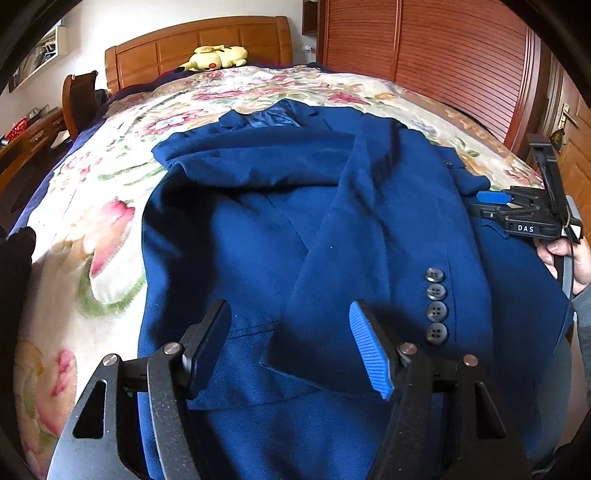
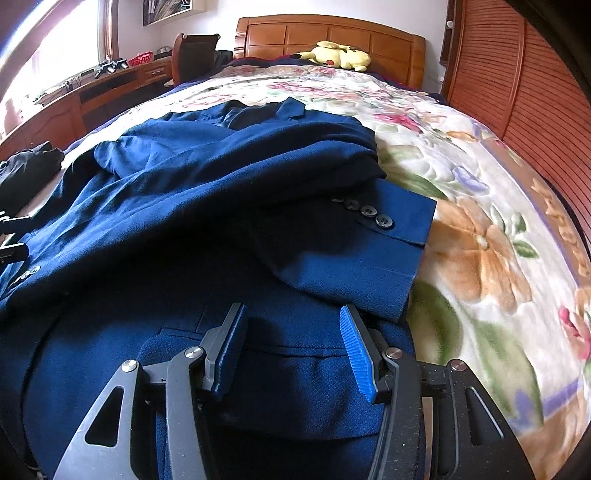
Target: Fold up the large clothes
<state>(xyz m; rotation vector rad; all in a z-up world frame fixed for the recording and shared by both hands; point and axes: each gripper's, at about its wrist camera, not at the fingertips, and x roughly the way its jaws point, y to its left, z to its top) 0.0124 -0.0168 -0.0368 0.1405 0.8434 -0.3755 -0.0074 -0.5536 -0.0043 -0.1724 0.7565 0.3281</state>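
A dark blue suit jacket (image 1: pixel 258 229) lies flat on a floral blanket (image 1: pixel 96 229), collar toward the headboard. Both sleeves are folded across its front. One cuff with several dark buttons (image 1: pixel 436 304) points toward me in the left wrist view. The other cuff (image 2: pixel 384 236) lies at the jacket's right edge in the right wrist view. My left gripper (image 1: pixel 290 347) hovers open over the near cuff and hem, its pads clear of the cloth. My right gripper (image 2: pixel 293 343) is open above the pocket flap (image 2: pixel 280 350) and also shows from the side (image 1: pixel 480 205) at the jacket's right edge.
A yellow plush toy (image 2: pixel 340 55) rests by the wooden headboard (image 2: pixel 332 33). A slatted wooden wardrobe (image 2: pixel 535 92) runs along the right. A desk (image 2: pixel 92 92) and chair (image 2: pixel 195 51) stand on the left, with a black garment (image 2: pixel 29 162) on the bed's left side. A hand (image 1: pixel 569 262) holds the right gripper.
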